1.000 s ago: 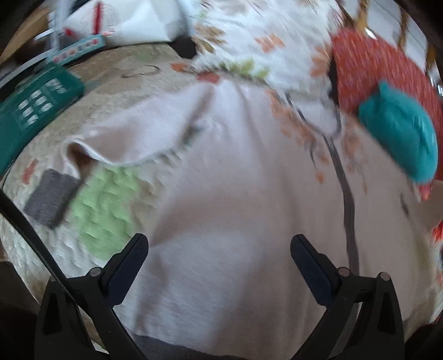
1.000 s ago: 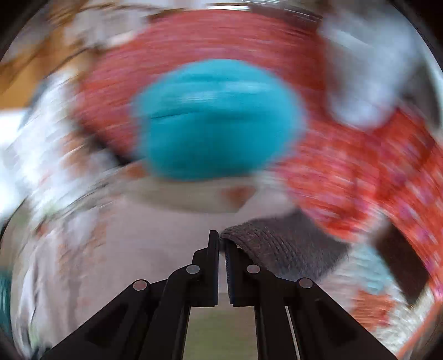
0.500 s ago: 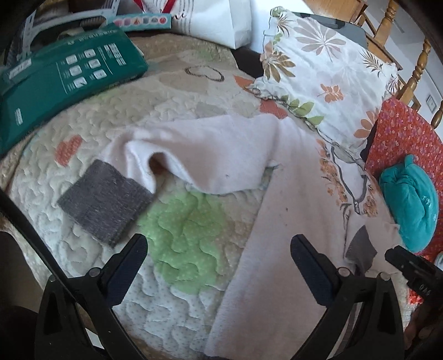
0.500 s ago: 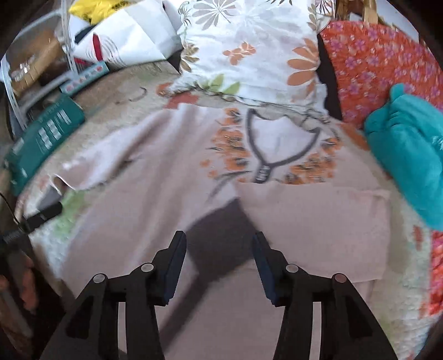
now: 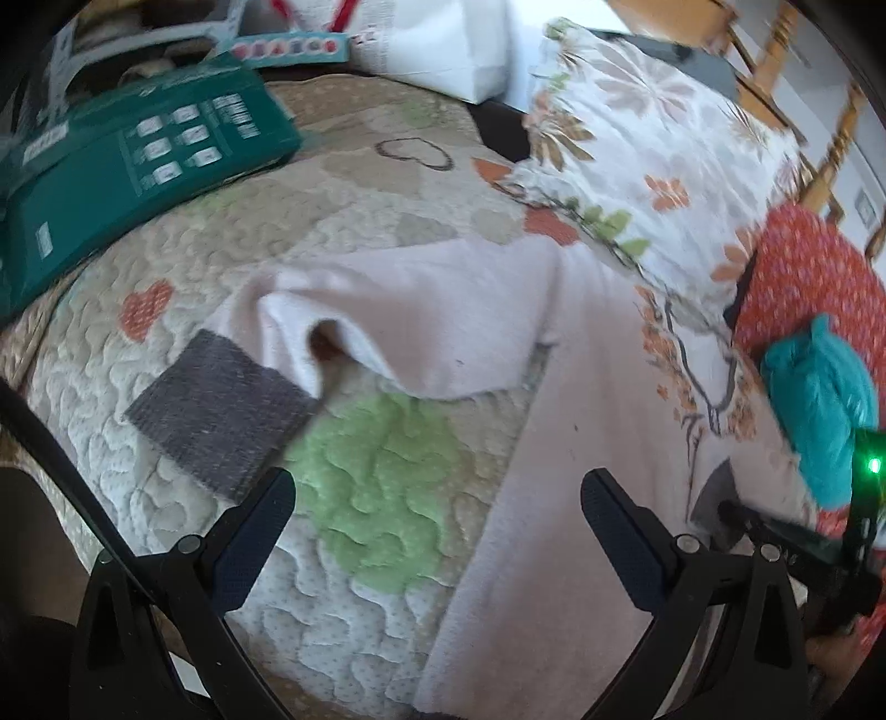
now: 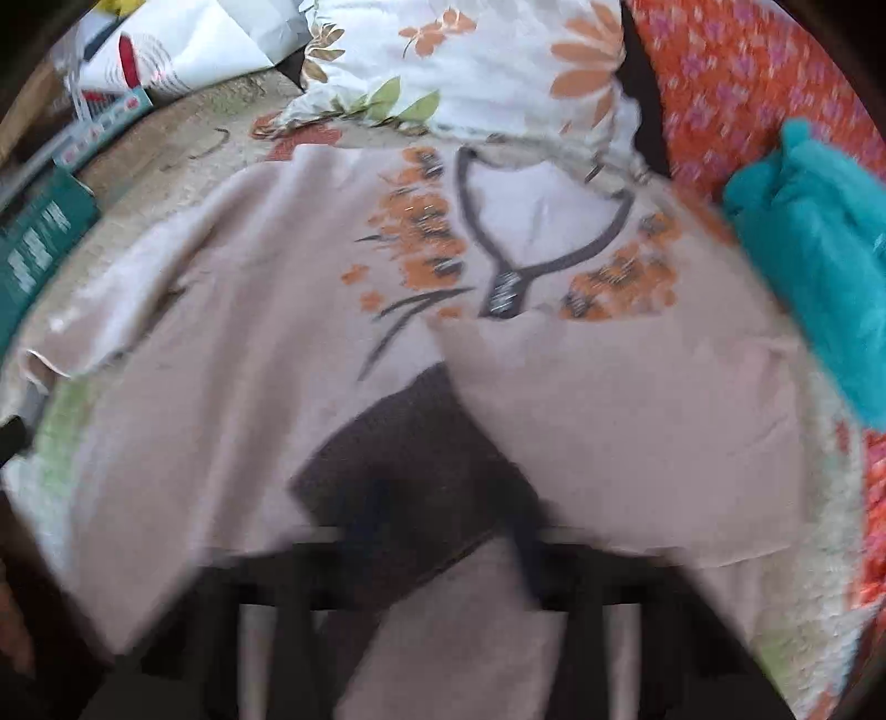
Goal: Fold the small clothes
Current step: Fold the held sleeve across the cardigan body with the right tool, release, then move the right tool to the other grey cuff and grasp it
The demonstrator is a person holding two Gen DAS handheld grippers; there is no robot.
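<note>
A pale pink sweater [image 5: 581,443] with orange flowers and a grey neckline lies flat on the quilted bed; it also shows in the right wrist view [image 6: 232,387]. Its left sleeve [image 5: 421,327] stretches out, ending in a grey cuff [image 5: 221,410]. Its right sleeve [image 6: 637,432] is folded across the chest, grey cuff [image 6: 410,476] at the middle. My left gripper [image 5: 437,509] is open and empty above the quilt beside the sweater's side. My right gripper [image 6: 437,565] is motion-blurred, just over the folded cuff; it appears open.
A floral pillow [image 5: 653,166] and a red patterned cushion [image 5: 814,288] lie behind the sweater. A teal folded garment [image 5: 825,410] sits on the right. A green box [image 5: 127,166] and a white bag [image 5: 443,44] lie at the far left.
The right gripper let go of the grey cuff, leaving the right sleeve folded over the chest, and drew back. The left gripper swung left toward the outstretched sleeve.
</note>
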